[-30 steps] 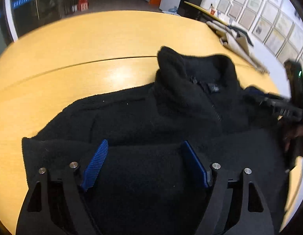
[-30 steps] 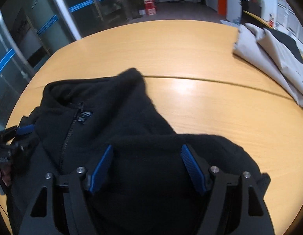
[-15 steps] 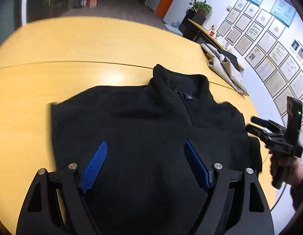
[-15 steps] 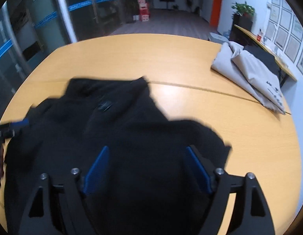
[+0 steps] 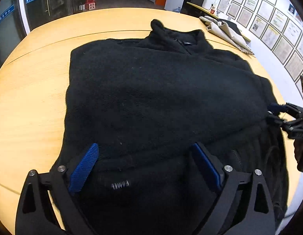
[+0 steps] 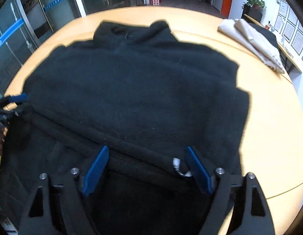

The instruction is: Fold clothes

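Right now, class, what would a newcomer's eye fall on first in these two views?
A large black fleece jacket fills the middle of the round pale wooden table, collar at the far side. The left gripper frames its near hem with jaws spread. A folded beige garment lies at the table's far right edge.

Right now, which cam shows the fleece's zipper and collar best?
The left wrist view. The black fleece is sharp there, and its collar and zipper read clearly at the far edge. In the right wrist view the collar is motion-blurred and the zipper is only a faint dark line.
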### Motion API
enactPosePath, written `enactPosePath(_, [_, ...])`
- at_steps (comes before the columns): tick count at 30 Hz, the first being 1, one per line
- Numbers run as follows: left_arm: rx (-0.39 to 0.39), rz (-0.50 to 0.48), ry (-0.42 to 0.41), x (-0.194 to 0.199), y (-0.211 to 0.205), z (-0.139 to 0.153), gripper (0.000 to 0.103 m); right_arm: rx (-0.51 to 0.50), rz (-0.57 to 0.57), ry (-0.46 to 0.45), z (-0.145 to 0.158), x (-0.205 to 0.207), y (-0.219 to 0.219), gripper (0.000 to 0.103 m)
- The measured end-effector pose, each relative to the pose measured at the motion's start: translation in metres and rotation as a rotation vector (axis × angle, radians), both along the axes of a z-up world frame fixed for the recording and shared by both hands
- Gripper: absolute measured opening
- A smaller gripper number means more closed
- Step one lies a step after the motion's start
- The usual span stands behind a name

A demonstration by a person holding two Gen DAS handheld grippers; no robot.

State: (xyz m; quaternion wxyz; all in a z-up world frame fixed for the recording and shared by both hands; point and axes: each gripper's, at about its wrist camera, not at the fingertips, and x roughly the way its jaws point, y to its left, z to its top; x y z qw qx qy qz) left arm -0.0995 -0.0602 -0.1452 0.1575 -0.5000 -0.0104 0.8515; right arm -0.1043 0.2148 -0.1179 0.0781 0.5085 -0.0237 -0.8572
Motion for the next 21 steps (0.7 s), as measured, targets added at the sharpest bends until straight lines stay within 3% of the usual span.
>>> enactPosePath(3, [0.064, -0.005, 0.000, 0.041, -0.011, 0.024, 0.093, -0.035, 0.017, 0.016, 0.010, 0.024, 0.007, 0.087])
enactPosePath(6, [0.040, 0.007, -0.007, 0.102, -0.028, 0.049, 0.092, -0.095, 0.016, 0.012, 0.026, 0.072, 0.017, 0.086])
enactPosePath(11, [0.043, 0.081, -0.005, 0.200, -0.085, 0.116, 0.092, -0.196, -0.011, 0.009, 0.060, 0.154, 0.038, 0.086])
enactPosePath(14, [0.006, 0.119, -0.051, 0.252, -0.125, 0.140, 0.093, -0.192, -0.008, -0.016, 0.081, 0.203, 0.044, 0.086])
enactPosePath(18, [-0.049, 0.145, -0.163, 0.310, -0.176, 0.133, 0.093, -0.186, -0.071, -0.055, 0.091, 0.255, 0.045, 0.086])
enactPosePath(21, [-0.028, 0.158, -0.233, 0.339, -0.207, 0.119, 0.093, -0.176, -0.118, -0.047, 0.099, 0.283, 0.044, 0.086])
